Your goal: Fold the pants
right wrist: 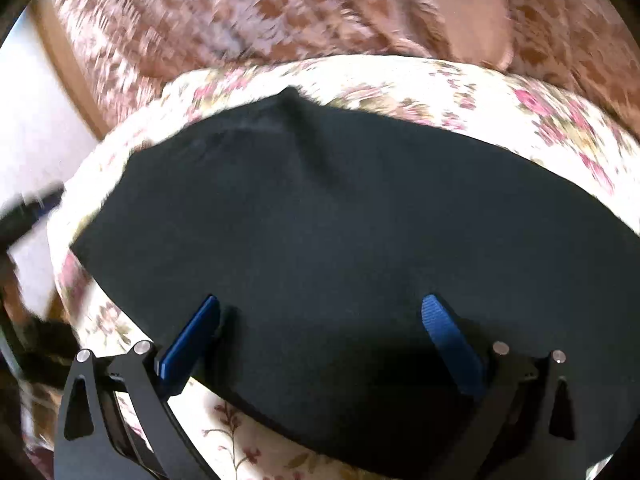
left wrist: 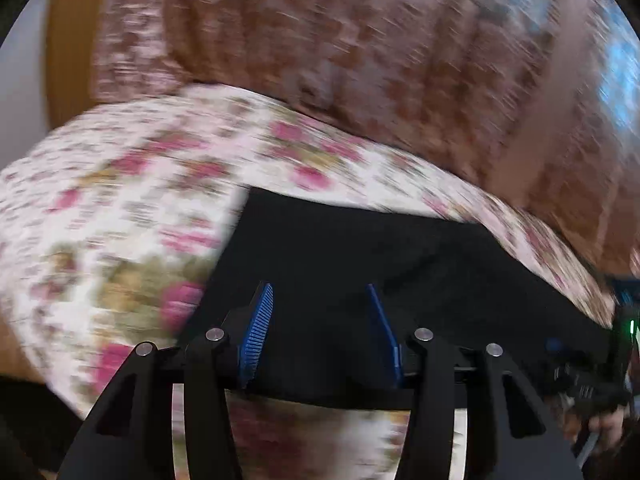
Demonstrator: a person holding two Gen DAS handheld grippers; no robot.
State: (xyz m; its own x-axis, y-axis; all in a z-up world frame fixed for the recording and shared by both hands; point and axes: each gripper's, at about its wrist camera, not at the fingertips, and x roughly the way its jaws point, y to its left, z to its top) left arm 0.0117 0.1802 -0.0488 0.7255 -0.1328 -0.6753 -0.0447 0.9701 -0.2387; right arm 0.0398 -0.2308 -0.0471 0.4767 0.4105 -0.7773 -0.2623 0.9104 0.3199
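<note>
The black pants [right wrist: 340,220] lie flat on a floral-covered surface [right wrist: 500,92]; they also show in the left wrist view [left wrist: 360,248]. My left gripper [left wrist: 320,296] is open, its blue pads apart just above the near edge of the pants, empty. My right gripper [right wrist: 320,308] is wide open above the near part of the pants, empty. A raised crease [right wrist: 296,112] runs from the far edge of the pants. Both views are blurred by motion.
Brown patterned curtains [left wrist: 360,40] hang behind the surface. A wooden frame edge [right wrist: 68,64] and pale wall are at the left. The other gripper [left wrist: 592,376] shows at the right edge of the left wrist view.
</note>
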